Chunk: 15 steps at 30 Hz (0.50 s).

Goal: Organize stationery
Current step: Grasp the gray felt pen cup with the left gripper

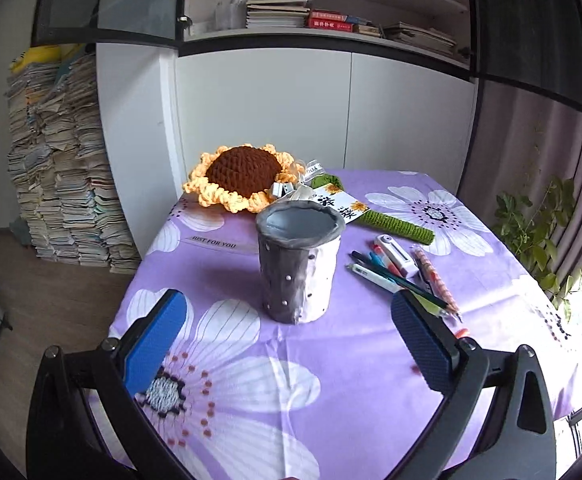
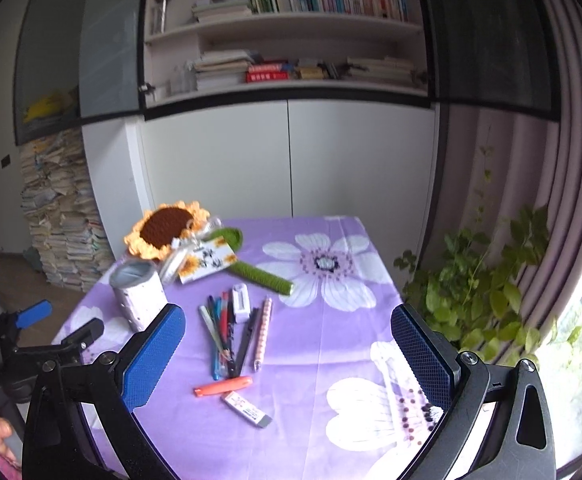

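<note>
Hovering open-jawed, left gripper (image 1: pixel 289 336) before holder (image 1: pixel 297 264)

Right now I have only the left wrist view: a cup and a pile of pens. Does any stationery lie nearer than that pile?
Observer: Yes. An orange pen lies crosswise on the cloth, on the near side of the pens.
Operator: Anything else there?
Observer: A white eraser lies right beside the orange pen, nearer still.
Operator: Is the right gripper holding anything?
Observer: No. The right gripper is open and empty.
</note>
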### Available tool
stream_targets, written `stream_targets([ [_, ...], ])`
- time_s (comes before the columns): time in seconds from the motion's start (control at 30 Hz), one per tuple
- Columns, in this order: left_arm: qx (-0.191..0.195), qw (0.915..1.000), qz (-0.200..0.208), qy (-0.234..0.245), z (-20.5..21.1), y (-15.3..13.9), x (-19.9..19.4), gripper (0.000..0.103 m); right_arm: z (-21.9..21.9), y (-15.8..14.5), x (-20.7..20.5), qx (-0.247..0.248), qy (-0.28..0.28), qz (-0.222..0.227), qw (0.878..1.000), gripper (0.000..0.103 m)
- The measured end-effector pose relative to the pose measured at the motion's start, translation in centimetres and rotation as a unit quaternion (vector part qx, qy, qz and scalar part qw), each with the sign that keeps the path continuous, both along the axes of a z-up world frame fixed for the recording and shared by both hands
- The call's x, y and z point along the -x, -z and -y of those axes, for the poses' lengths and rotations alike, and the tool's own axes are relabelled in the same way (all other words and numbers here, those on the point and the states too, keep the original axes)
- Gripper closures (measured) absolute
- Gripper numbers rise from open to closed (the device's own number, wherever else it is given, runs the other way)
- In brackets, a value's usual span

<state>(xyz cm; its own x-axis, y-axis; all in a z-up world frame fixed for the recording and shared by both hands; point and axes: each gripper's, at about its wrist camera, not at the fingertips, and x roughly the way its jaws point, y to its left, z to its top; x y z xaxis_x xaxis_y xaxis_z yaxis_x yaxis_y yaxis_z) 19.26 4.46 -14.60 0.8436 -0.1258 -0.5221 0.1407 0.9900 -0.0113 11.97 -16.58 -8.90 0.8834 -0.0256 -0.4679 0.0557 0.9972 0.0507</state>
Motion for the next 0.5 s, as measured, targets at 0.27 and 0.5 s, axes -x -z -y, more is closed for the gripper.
stream_targets([
  [0.27,-0.012,0.999,-0.027,0.034,0.2,2.0,-5.7,0.005,1.4,3.9,-6.4,-0.002,0.017,-0.063,0.998,0.0],
  [0.5,-0.003,0.9972,-0.06,0.046,0.1,3.6,-9.1,0.018,2.0,6.0,-10.9,0.003,0.028,-0.102,0.994,0.0],
])
